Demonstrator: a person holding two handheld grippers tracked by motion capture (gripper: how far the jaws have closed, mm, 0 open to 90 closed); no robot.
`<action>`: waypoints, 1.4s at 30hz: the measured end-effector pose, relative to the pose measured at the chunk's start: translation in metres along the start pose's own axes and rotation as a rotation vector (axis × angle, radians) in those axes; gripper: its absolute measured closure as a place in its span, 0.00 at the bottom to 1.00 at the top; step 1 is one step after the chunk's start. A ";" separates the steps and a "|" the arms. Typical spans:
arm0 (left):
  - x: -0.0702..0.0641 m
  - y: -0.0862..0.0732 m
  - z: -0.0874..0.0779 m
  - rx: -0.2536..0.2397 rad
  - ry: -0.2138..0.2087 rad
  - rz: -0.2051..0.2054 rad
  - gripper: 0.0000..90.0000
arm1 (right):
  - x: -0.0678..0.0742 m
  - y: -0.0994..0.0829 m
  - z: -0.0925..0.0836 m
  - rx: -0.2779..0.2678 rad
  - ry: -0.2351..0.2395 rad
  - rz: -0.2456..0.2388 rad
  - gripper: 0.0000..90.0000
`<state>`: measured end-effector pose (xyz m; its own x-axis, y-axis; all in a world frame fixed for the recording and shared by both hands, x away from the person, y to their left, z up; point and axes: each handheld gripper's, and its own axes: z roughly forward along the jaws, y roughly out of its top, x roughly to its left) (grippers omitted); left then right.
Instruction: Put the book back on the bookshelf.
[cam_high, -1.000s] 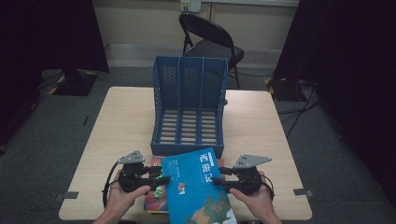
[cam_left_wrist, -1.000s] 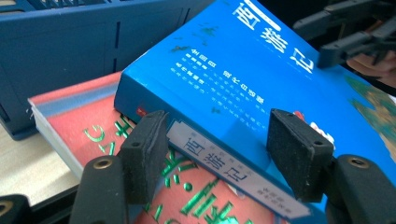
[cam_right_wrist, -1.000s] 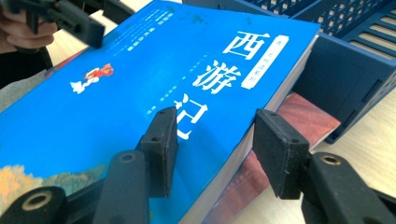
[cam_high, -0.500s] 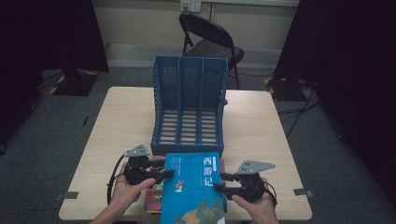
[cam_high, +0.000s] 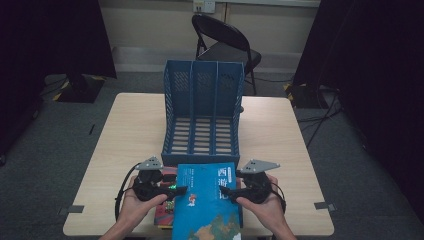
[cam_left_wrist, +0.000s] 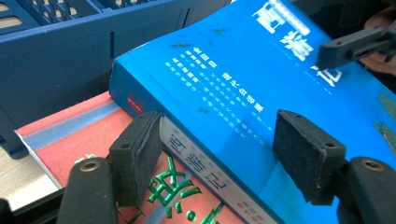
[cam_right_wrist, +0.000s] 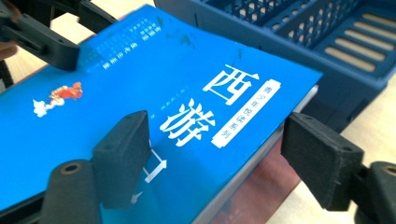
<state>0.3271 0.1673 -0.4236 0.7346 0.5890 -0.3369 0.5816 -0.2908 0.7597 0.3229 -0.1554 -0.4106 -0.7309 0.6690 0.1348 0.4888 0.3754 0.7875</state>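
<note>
Near table (cam_high: 280, 150) edge: blue book (cam_high: 210, 200) atop red book (cam_high: 165, 212), before blue file rack (cam_high: 202, 112).
Left gripper (cam_left_wrist: 215, 161): jaws just opening, astride blue book's spine edge.
Right gripper (cam_right_wrist: 212, 156): jaws just opening, apart, astride its page edge.

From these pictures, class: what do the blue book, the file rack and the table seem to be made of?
Blue book: paper with a glossy cover, since light glares off it and page edges show.
File rack: probably moulded blue plastic, matte, with slotted walls and floor.
Table: pale wood-look top, likely laminate, smooth and matte.
</note>
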 end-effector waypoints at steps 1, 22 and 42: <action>0.000 0.000 0.000 -0.001 -0.002 -0.007 0.34 | -0.002 -0.002 -0.001 -0.001 0.014 0.016 0.26; 0.003 -0.002 0.003 -0.010 -0.005 -0.024 0.28 | -0.012 -0.011 0.008 0.010 0.129 0.177 0.17; 0.004 -0.002 0.002 -0.007 -0.020 -0.013 0.30 | -0.006 -0.010 0.002 -0.055 0.150 0.179 0.45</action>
<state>0.3301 0.1687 -0.4277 0.7339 0.5773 -0.3579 0.5886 -0.2777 0.7592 0.3239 -0.1621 -0.4202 -0.6992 0.6178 0.3598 0.5935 0.2210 0.7739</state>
